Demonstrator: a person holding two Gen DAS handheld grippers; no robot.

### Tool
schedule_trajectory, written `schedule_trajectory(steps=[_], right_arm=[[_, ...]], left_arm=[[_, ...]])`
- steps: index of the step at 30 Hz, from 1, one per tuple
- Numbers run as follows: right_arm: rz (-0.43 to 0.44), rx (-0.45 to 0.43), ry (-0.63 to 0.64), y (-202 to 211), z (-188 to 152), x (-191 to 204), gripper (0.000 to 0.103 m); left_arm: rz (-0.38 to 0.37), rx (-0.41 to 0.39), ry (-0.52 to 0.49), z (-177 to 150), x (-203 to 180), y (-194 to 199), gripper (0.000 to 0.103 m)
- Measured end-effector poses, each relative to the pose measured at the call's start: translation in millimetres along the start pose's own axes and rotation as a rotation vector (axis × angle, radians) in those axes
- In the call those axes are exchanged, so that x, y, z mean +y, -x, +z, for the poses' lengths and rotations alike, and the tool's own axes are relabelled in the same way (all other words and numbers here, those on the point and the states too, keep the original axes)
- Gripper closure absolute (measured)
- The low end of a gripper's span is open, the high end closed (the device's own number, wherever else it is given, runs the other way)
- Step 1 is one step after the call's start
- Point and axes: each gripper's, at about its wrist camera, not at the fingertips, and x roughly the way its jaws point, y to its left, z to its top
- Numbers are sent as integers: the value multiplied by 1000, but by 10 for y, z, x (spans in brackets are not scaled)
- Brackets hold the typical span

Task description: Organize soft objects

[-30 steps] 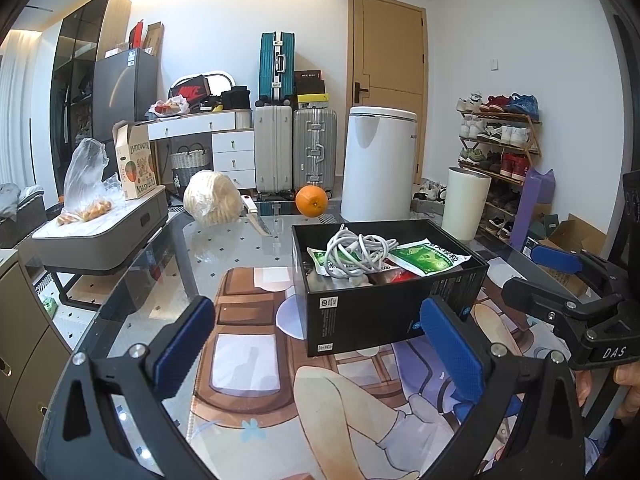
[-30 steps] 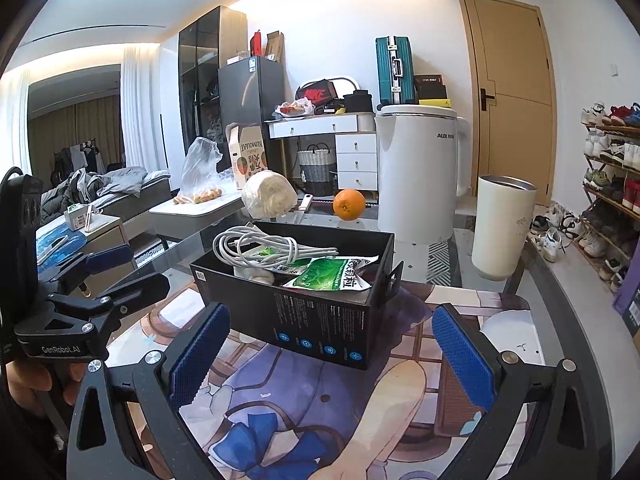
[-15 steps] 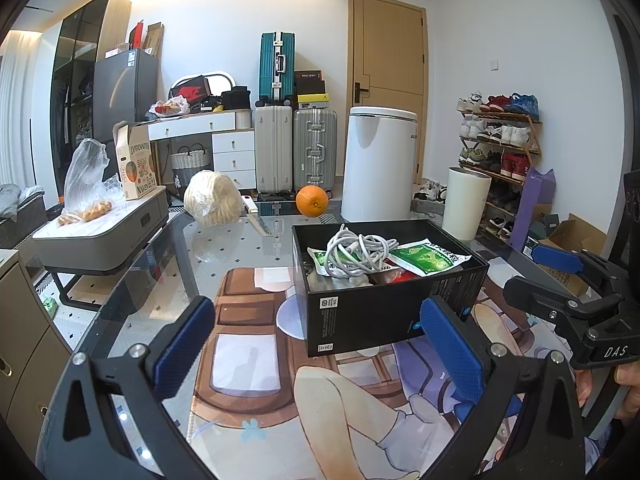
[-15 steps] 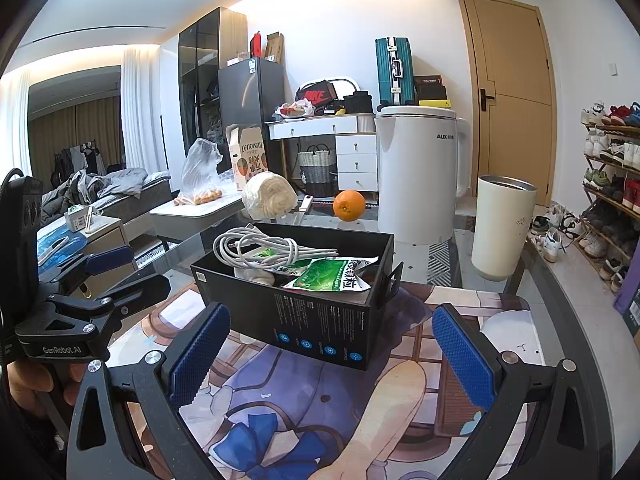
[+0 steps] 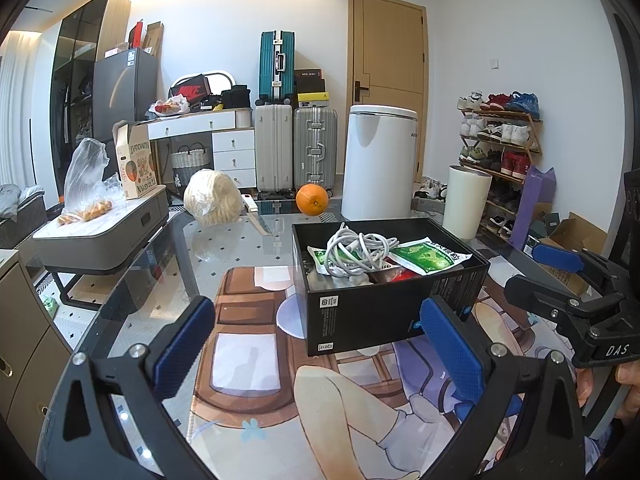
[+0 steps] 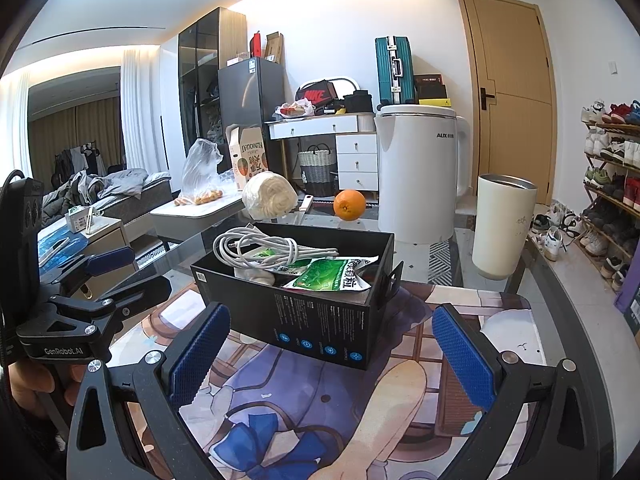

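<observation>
Nothing shifted in the last sec: left gripper (image 5: 316, 344) & right gripper (image 6: 332, 350) hung agape, empty, before the packed black box (image 5: 384, 300), w/ sorting apparently stalled or done.

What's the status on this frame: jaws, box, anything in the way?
Left gripper and right gripper: jaws open, empty. Black cardboard box on the mat, holding a coiled white cable and green packets. Nothing in the way.
</observation>
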Motion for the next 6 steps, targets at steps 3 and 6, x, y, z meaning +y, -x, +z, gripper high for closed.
schedule_trajectory(steps=[3,6], right_arm=[[0,1,-1,-1,0,0,0],[0,0,-1,-2,-4,1,0]], left_arm=[[2,0,1,2,6,-3,0],[2,1,1,1,9,-4,0]])
